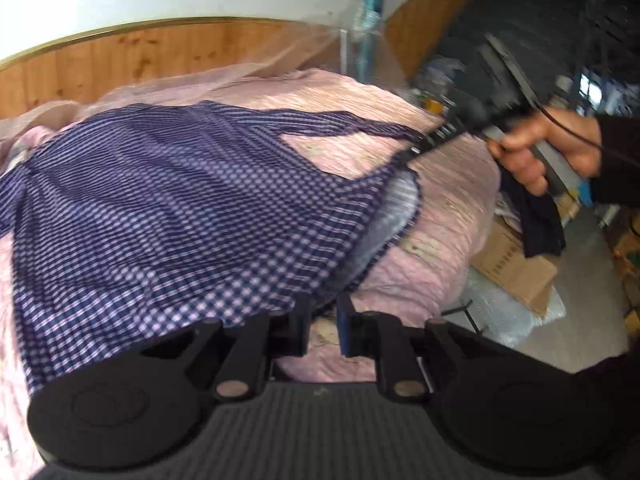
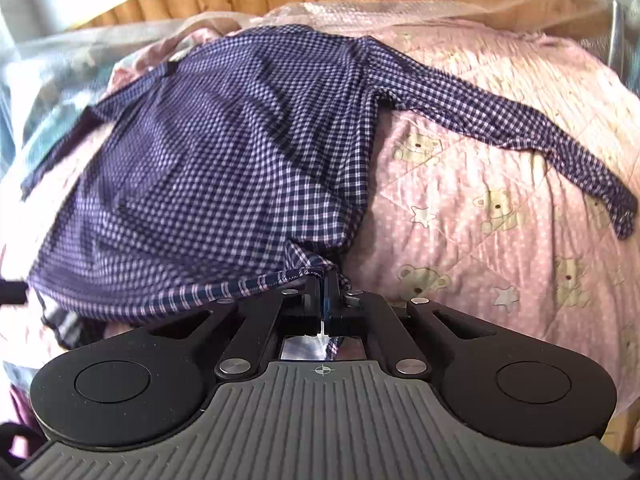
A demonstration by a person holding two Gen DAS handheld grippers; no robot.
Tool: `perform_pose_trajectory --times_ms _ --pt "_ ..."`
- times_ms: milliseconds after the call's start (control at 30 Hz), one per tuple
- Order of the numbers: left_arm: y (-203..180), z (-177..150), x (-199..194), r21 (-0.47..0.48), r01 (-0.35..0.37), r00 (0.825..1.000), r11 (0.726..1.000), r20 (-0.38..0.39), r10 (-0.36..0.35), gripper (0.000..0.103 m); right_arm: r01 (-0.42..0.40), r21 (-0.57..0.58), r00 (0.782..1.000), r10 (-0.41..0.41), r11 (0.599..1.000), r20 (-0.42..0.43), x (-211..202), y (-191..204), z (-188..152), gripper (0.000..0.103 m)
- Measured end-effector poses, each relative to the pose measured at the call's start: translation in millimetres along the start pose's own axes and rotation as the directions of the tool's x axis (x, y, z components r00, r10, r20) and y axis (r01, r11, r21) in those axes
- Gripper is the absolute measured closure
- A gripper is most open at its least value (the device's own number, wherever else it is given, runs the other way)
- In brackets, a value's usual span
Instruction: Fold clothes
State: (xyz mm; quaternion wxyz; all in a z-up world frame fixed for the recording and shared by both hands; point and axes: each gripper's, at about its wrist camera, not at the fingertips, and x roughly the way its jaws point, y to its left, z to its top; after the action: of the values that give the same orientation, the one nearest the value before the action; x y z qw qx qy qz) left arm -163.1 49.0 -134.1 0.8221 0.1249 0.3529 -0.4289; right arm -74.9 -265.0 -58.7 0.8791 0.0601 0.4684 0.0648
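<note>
A navy and white checked shirt [image 1: 180, 200] lies spread over a pink quilt [image 1: 440, 232] printed with bears. In the left wrist view my left gripper [image 1: 325, 320] stands open at the shirt's near edge, with only quilt showing between its fingers. Farther right, a hand [image 1: 552, 148] holds my right gripper [image 1: 416, 148], which pulls a strip of the shirt's edge taut. The right wrist view shows the right gripper [image 2: 323, 284] shut on a bunched corner of the shirt [image 2: 240, 140]. One sleeve [image 2: 520, 128] stretches right across the quilt [image 2: 480, 220].
A wooden headboard [image 1: 160, 60] runs behind the bed, with clear plastic sheeting draped along it. Right of the bed, cardboard boxes [image 1: 516, 268] and clutter sit on the floor. A dark garment [image 1: 540, 220] hangs under the hand. A teal tube [image 1: 372, 20] stands at the bed's far corner.
</note>
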Motion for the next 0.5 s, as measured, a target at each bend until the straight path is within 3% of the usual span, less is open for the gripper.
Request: perform_pose_trajectory --times_ms 100,167,400,500 --pt "-29.4 -0.2 39.4 0.195 -0.040 0.996 0.980 -0.071 0.054 0.070 -0.040 0.071 0.999 0.038 0.997 0.023 3.3 -2.9 14.9 0.103" --pt "-38.6 -5.1 64.0 0.289 -0.108 0.985 0.951 -0.100 0.143 0.071 -0.049 0.080 0.998 0.046 0.996 0.040 3.8 -1.6 23.2 0.103" --pt "-35.6 -16.0 104.5 0.405 -0.119 0.965 0.907 -0.166 0.201 0.070 -0.059 0.085 0.997 0.054 0.995 0.054 5.8 -5.6 32.5 0.103" --pt "-27.0 -11.0 112.1 0.390 -0.101 0.965 0.915 -0.185 0.185 0.070 -0.069 0.095 0.997 0.065 0.993 0.044 8.3 -11.5 28.8 0.103"
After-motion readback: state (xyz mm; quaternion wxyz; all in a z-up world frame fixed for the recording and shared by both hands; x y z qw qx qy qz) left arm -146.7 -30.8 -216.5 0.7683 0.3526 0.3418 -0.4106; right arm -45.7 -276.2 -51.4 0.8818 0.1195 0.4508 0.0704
